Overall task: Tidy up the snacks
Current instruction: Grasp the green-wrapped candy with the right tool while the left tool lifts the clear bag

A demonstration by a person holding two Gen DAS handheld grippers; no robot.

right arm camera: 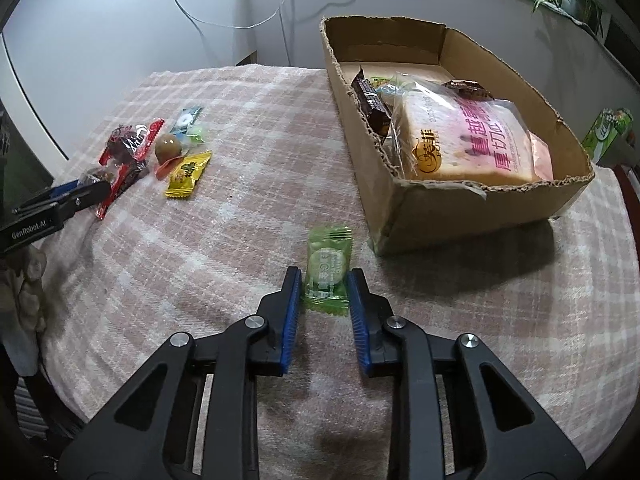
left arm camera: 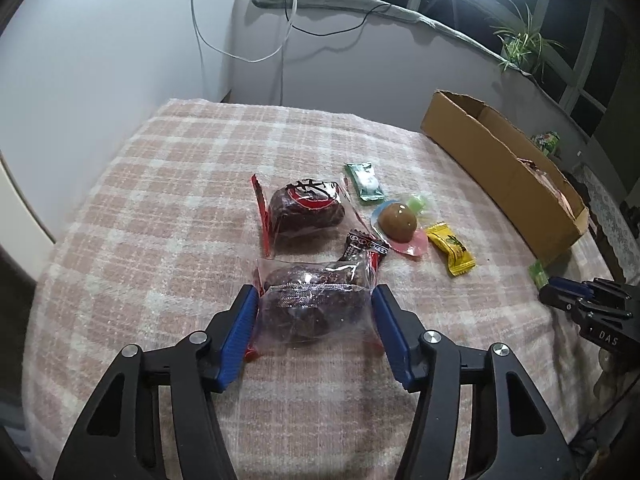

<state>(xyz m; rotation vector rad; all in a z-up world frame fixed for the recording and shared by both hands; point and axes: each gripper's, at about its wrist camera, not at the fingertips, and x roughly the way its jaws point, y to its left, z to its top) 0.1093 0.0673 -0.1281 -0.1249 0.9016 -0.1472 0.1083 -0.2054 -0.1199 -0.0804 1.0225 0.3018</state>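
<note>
In the left wrist view my left gripper (left arm camera: 314, 300) is open, its blue pads on either side of a clear packet with a dark date-like snack (left arm camera: 314, 312) on the checked cloth. Behind it lie a second dark snack packet (left arm camera: 306, 208), a small chocolate bar (left arm camera: 362, 250), a green candy (left arm camera: 365, 182), a brown jelly cup (left arm camera: 398, 222) and a yellow candy (left arm camera: 451, 254). In the right wrist view my right gripper (right arm camera: 324, 280) is open around a green candy packet (right arm camera: 327, 270). The cardboard box (right arm camera: 440, 208) holds a bread bag (right arm camera: 468, 140) and bars.
The table carries a pink checked cloth (left arm camera: 160, 200). The box stands at the right side in the left wrist view (left arm camera: 480, 164). A wall with hanging cables is behind, a potted plant (left arm camera: 524, 46) on the sill. A green carton (right arm camera: 608, 128) stands beyond the box.
</note>
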